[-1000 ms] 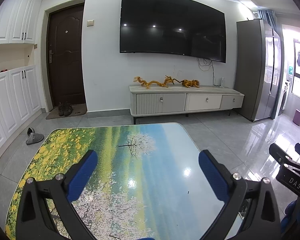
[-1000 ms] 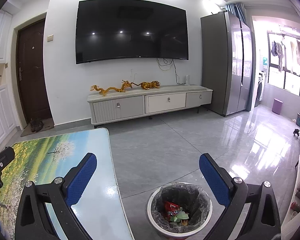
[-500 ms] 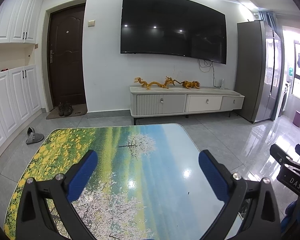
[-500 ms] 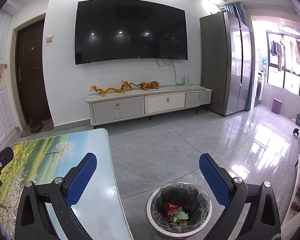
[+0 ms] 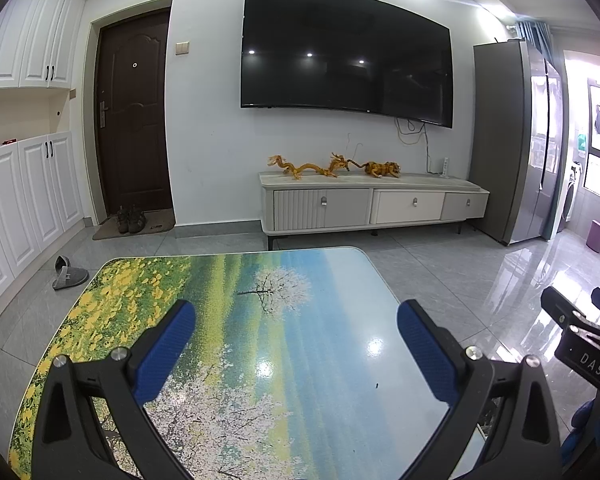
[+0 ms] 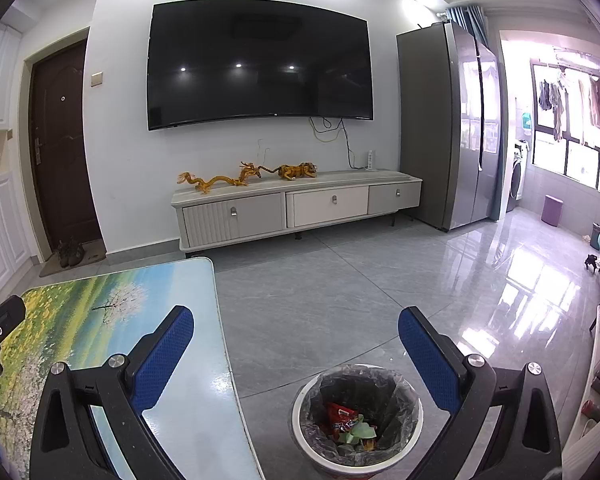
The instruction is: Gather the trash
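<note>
Indoors, glossy landscape-print table (image 5: 284, 344), grey tiled floor (image 6: 340, 300), lined bin (image 6: 356, 416)

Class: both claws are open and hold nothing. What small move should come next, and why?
Probably withdraw both. The left claw and right claw are open and hold nothing, wrappers already lie in the bin, and no trash shows on the table.
</note>
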